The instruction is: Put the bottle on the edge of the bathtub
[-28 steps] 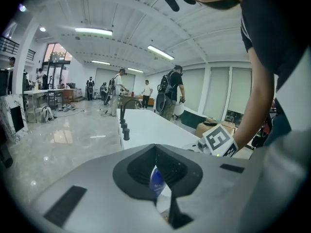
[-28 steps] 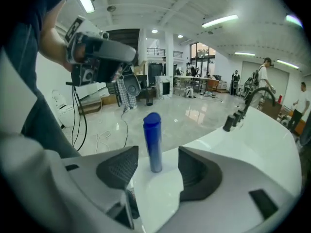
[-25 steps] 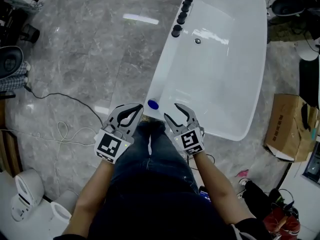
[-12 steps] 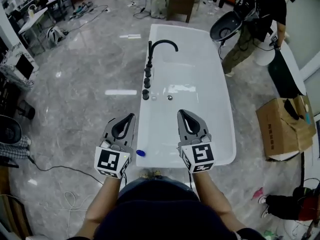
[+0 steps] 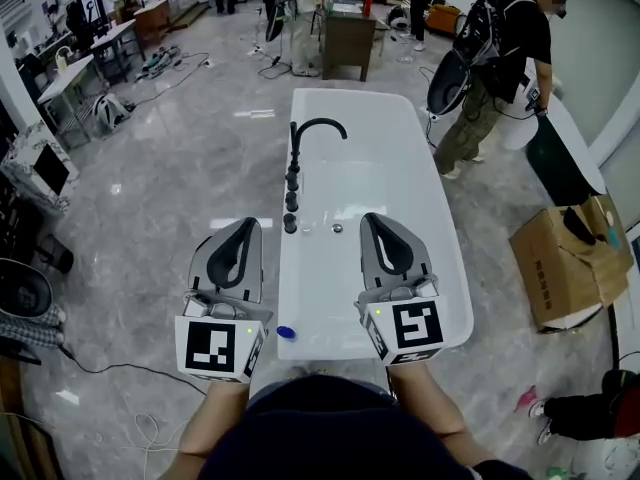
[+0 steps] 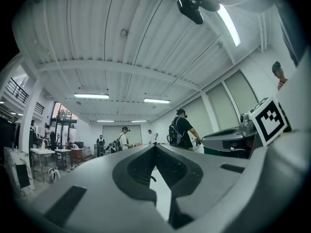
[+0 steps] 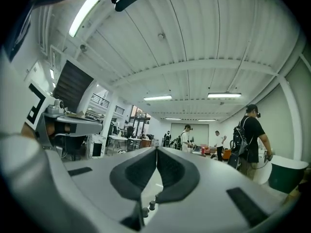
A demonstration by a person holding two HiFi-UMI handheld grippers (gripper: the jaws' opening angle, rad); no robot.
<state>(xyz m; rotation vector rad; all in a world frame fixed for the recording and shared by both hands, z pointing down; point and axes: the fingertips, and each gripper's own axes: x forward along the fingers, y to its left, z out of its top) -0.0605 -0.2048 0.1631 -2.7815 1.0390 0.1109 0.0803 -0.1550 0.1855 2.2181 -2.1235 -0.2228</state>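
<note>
A small bottle with a blue cap (image 5: 286, 333) stands on the near left corner of the white bathtub's rim (image 5: 300, 345), seen from above. My left gripper (image 5: 249, 224) hovers over the floor just left of the tub, shut and holding nothing. My right gripper (image 5: 377, 219) hangs above the tub's near half, also shut and empty. In the left gripper view the left gripper (image 6: 155, 145) has its jaws pressed together, pointing level into the room. The right gripper (image 7: 156, 148) shows the same in the right gripper view. Neither touches the bottle.
A black faucet (image 5: 319, 127) and a row of black knobs (image 5: 291, 199) stand on the tub's left rim. A person (image 5: 497, 63) stands at the far right by a dark tub. A cardboard box (image 5: 560, 260) lies to the right; a cable (image 5: 120, 370) runs over the grey floor at the left.
Both grippers' jaws, apart a second ago, have come together. The head view has tilted up and both grippers have moved forward along the tub; the bottle has stayed on the rim.
</note>
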